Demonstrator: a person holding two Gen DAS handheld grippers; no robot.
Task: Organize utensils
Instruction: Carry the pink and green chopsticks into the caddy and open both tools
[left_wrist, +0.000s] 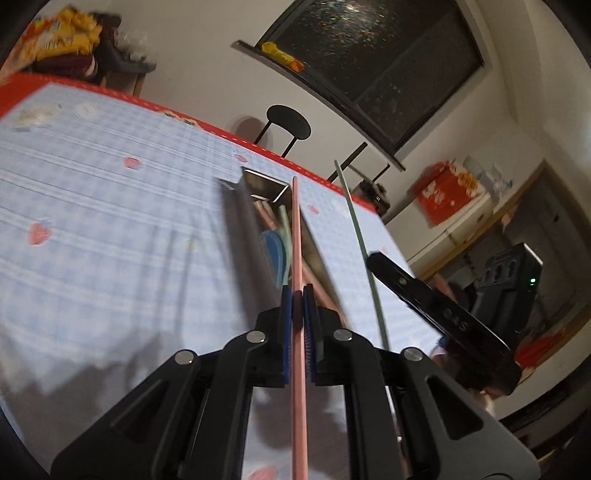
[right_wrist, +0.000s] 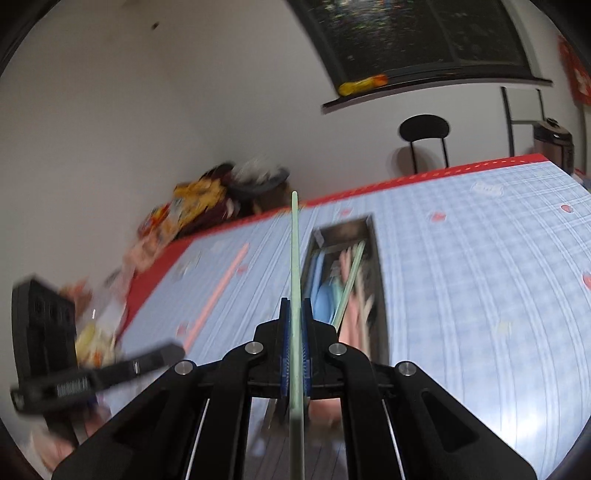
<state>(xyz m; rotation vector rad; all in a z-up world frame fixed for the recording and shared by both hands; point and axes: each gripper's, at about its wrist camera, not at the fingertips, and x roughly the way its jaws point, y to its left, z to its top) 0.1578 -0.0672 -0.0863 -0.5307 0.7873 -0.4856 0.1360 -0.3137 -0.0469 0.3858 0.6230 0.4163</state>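
Note:
My left gripper (left_wrist: 297, 291) is shut on a pink chopstick (left_wrist: 297, 229) that points forward over a long metal tray (left_wrist: 264, 181). The tray holds a blue spoon (left_wrist: 273, 247) and other pastel utensils. To the right, my right gripper (left_wrist: 373, 258) holds a green chopstick (left_wrist: 356, 221) above the cloth. In the right wrist view my right gripper (right_wrist: 295, 302) is shut on the green chopstick (right_wrist: 294, 251), just left of the tray (right_wrist: 377, 258) with its blue spoon (right_wrist: 323, 299). The left gripper (right_wrist: 177, 349) and its pink chopstick (right_wrist: 221, 288) show further left.
The table carries a blue checked cloth (left_wrist: 110, 221) with a red border. A black chair (right_wrist: 424, 129) stands beyond the far edge. Snack bags (right_wrist: 195, 203) pile up past one corner. A red box (left_wrist: 447, 192) rests on a side counter.

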